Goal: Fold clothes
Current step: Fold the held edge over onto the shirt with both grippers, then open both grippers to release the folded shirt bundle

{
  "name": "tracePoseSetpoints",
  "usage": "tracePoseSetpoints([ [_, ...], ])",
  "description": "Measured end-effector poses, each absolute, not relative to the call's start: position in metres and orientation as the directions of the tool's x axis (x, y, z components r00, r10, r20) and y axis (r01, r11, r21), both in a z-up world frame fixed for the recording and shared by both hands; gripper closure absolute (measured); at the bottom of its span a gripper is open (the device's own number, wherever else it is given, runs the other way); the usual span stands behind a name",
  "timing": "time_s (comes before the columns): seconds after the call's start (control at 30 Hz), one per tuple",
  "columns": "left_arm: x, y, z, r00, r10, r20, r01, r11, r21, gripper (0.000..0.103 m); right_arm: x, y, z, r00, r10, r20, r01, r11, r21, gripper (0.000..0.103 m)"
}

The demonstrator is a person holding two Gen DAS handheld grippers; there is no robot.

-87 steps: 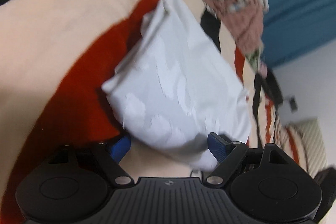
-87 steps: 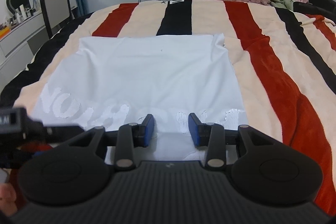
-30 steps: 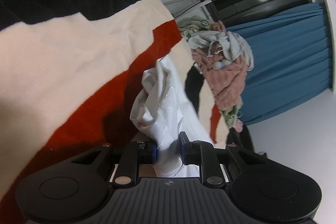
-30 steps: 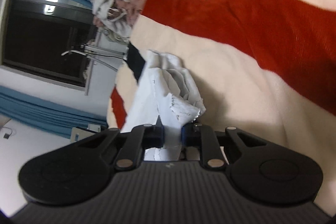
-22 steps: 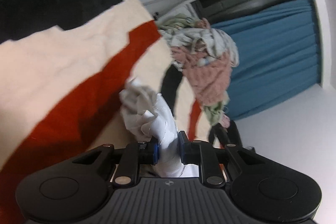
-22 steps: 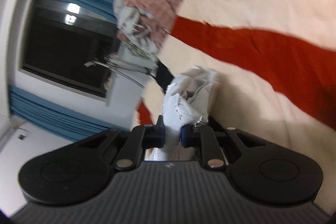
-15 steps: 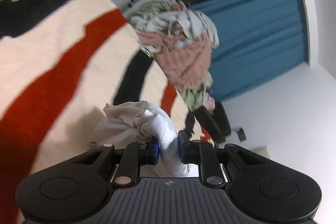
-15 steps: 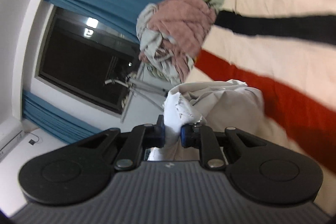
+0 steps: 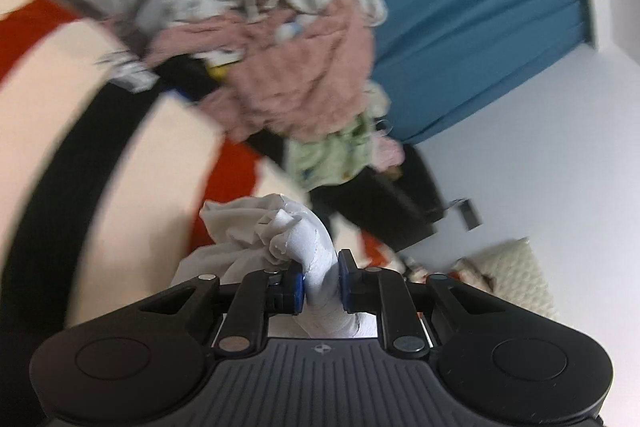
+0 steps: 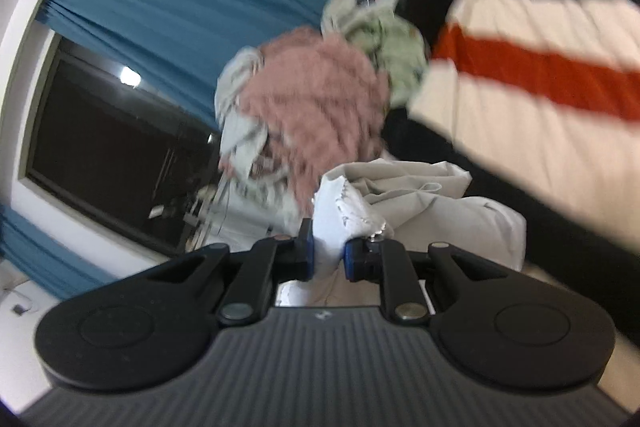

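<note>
Fold step was mid-carry: left gripper (image 9: 320, 281) and right gripper (image 10: 329, 254) each pinched bunched white shirt (image 9: 314, 247) clear above striped bed (image 9: 120, 155); next probably lay it flat, edges aligned.

Most of the white garment (image 9: 316, 259) is hidden: past the bunch pinched in each pair of jaws it drops behind the black gripper bodies, so its shape and any fold cannot be told. The striped bed (image 10: 532, 75) is smeared by motion blur and cut off by the picture edges. The far clothes pile (image 9: 304, 75) is too blurred to tell its pieces apart.
</note>
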State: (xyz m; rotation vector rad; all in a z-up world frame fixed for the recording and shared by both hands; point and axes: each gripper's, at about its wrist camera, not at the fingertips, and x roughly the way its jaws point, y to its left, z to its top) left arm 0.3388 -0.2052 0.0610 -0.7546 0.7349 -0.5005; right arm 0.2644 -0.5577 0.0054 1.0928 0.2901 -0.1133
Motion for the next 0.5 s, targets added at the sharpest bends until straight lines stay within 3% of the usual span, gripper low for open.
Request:
tracePoseSetpoints([
  [0.13, 0.380, -0.250, 0.047, 0.678, -0.651, -0.340, 0.287, 0.661, -0.694, 0.086, 0.300, -0.576, 0.005, 0.977, -0.052, -0.206, 0.199, 0.557, 0.806, 0.086],
  [0.2, 0.401, -0.273, 0.040, 0.689, -0.658, -0.304, 0.352, 0.670, -0.653, 0.086, 0.311, -0.582, -0.021, 0.972, -0.073, -0.223, 0.223, 0.579, 0.784, 0.086],
  [0.4, 0.391, -0.287, -0.073, 0.597, -0.628, -0.499, 0.346, 0.763, -0.546, 0.086, 0.306, -0.582, -0.152, 0.865, -0.029, -0.500, 0.437, 0.533, 0.725, 0.086],
  [0.5, 0.367, -0.283, -0.101, 0.595, -0.601, -0.534, 0.394, 0.797, -0.458, 0.083, 0.287, -0.571, -0.187, 0.836, 0.003, -0.549, 0.466, 0.524, 0.713, 0.084],
])
